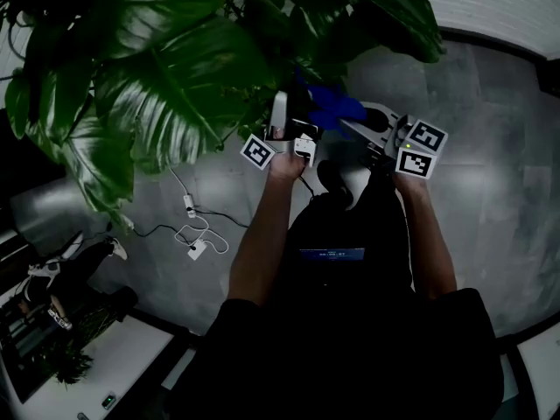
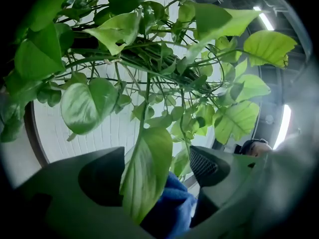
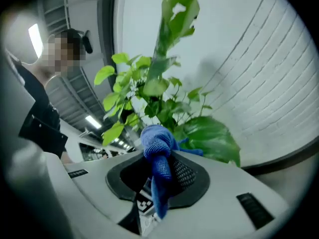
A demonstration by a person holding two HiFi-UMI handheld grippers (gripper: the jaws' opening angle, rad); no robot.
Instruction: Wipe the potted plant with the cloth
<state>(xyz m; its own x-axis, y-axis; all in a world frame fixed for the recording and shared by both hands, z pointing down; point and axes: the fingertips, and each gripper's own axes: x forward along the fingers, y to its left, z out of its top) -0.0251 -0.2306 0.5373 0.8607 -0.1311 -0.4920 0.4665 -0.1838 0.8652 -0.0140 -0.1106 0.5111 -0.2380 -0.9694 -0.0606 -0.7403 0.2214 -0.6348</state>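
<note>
The potted plant fills the upper left of the head view with large dark leaves. A long green leaf hangs between the jaws of my left gripper, which stand wide apart and do not press on it. The blue cloth shows just behind that leaf. My right gripper is shut on the blue cloth, which bunches above the jaws and hangs down below them. In the head view the left gripper and right gripper sit close together under the foliage, with the cloth between them.
A white cable with plugs lies on the grey floor to the left. A white brick wall curves behind the plant. A person stands at the left of the right gripper view. A dark shelf and a white surface are at lower left.
</note>
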